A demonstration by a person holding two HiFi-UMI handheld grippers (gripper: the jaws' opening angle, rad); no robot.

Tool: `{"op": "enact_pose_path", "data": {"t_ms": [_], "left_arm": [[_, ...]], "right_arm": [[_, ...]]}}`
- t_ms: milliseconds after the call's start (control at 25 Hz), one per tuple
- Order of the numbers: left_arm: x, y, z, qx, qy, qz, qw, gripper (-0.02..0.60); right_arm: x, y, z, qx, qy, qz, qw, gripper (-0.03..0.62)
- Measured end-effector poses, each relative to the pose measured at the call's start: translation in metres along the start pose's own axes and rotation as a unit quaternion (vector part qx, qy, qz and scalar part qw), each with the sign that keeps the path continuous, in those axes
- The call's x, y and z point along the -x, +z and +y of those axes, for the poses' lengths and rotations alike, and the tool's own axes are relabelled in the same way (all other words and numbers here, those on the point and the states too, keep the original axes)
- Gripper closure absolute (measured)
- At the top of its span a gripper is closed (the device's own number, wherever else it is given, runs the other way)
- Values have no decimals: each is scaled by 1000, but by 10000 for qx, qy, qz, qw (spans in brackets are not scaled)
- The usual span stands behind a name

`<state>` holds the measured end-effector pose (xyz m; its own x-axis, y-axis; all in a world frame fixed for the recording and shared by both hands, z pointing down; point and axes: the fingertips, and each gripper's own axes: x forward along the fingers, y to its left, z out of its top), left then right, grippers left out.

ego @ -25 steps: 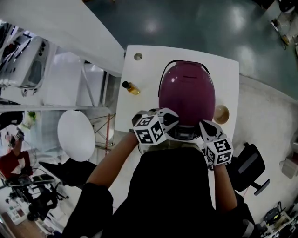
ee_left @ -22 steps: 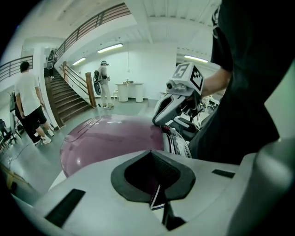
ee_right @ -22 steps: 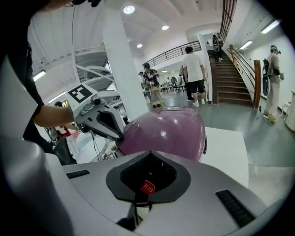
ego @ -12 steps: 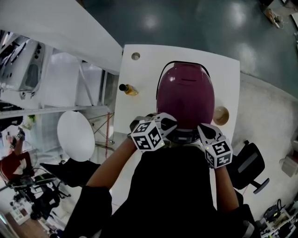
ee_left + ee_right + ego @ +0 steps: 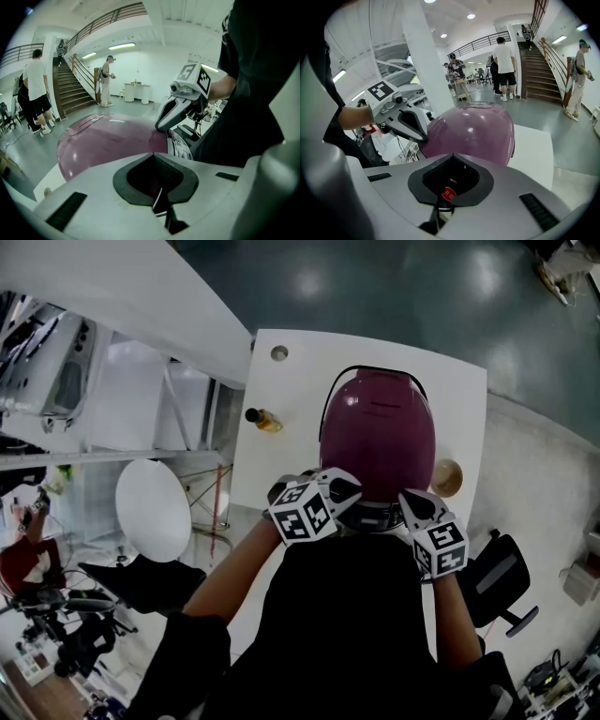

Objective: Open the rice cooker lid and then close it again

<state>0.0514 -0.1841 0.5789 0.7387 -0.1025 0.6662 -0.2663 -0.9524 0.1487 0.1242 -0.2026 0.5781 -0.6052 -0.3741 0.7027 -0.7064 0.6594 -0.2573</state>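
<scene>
A purple rice cooker (image 5: 377,432) stands on the white table (image 5: 291,390) with its lid down. My two grippers sit at its near front edge, over the control panel. The left gripper (image 5: 345,491) is at the front left and the right gripper (image 5: 411,504) at the front right. In the left gripper view the left gripper (image 5: 158,199) has its jaws together, with the glossy lid (image 5: 108,140) beyond. In the right gripper view the right gripper (image 5: 444,199) is shut too, and a red button (image 5: 448,193) shows through the notch. Neither grips anything.
A small bottle of amber liquid (image 5: 263,418) lies left of the cooker and a round wooden bowl (image 5: 446,474) sits at its right. A cable hole (image 5: 278,353) is at the table's far left corner. An office chair (image 5: 502,582) stands right of me. People (image 5: 505,68) stand far off.
Both grippers keep their place at the cooker's front. The left gripper's marker cube has rolled slightly. The lid stays down.
</scene>
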Motion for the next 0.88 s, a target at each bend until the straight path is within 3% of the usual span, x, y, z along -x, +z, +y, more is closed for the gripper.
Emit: {"op": "enact_pose_path", "data": {"t_ms": [280, 440, 640, 880], "left_arm": [[3, 1, -3, -143, 293, -230, 9992, 577], [17, 2, -5, 149, 548, -661, 9962, 577], [55, 1, -21, 995, 852, -1648, 9776, 577], [83, -14, -48, 1726, 1011, -2484, 9478, 577]], "right_arm": [[10, 7, 10, -6, -102, -205, 9997, 594], [25, 18, 29, 93, -217, -630, 9977, 594], [56, 20, 52, -74, -382, -1237, 9916, 594], [79, -4, 68, -301, -782, -1346, 9873, 594]]}}
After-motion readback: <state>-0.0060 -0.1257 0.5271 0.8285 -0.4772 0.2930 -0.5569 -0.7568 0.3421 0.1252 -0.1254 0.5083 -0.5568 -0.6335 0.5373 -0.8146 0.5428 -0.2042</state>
